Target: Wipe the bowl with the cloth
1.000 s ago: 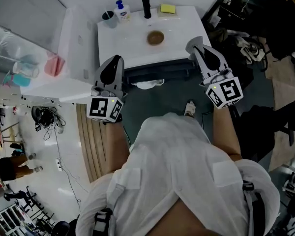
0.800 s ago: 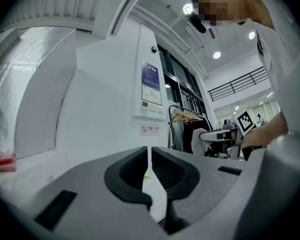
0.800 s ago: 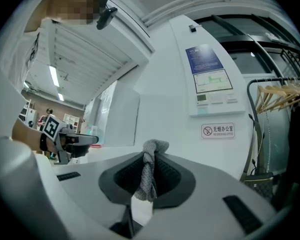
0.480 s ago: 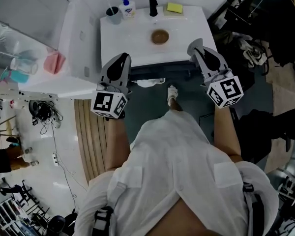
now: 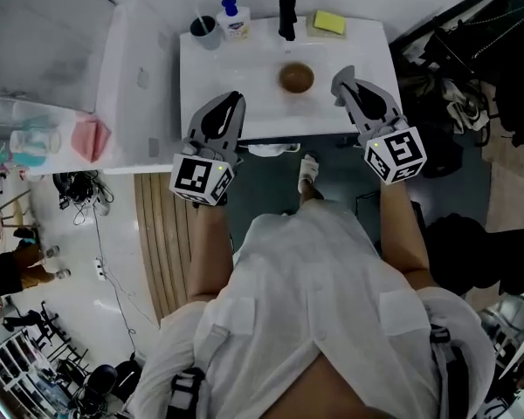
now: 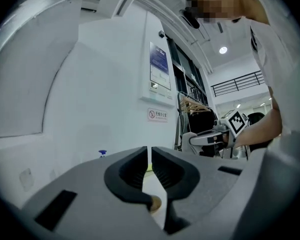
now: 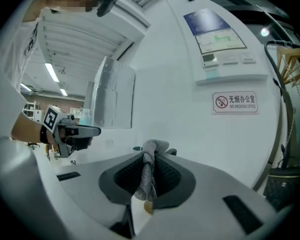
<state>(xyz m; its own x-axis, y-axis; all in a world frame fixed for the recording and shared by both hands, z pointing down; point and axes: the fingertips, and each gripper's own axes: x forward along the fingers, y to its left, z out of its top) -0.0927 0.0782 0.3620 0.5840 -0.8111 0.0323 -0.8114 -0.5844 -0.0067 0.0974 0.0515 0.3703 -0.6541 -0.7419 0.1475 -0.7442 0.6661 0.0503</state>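
A brown bowl [image 5: 296, 78] stands upright in the middle of the white table [image 5: 244, 68]. In the head view my right gripper [image 5: 339, 80] hovers just right of the bowl, over the table's front part. It is shut on a grey knitted cloth [image 7: 149, 170], which hangs between the pads in the right gripper view. My left gripper [image 5: 233, 100] is shut with nothing in it, over the front edge left of the bowl. Through each jaw gap a sliver of the bowl [image 6: 155, 202] shows.
Along the table's back edge stand a dark cup [image 5: 203, 30], a soap bottle [image 5: 236, 21], a black cylinder [image 5: 286, 16] and a yellow sponge [image 5: 327, 23]. A white cabinet [image 5: 131, 68] adjoins the left side. Dark clutter [image 5: 458, 77] lies to the right.
The table has come closer as the person stepped towards it. Both grippers moved forward from short of the table to over its front part, either side of the bowl. Both stayed shut.
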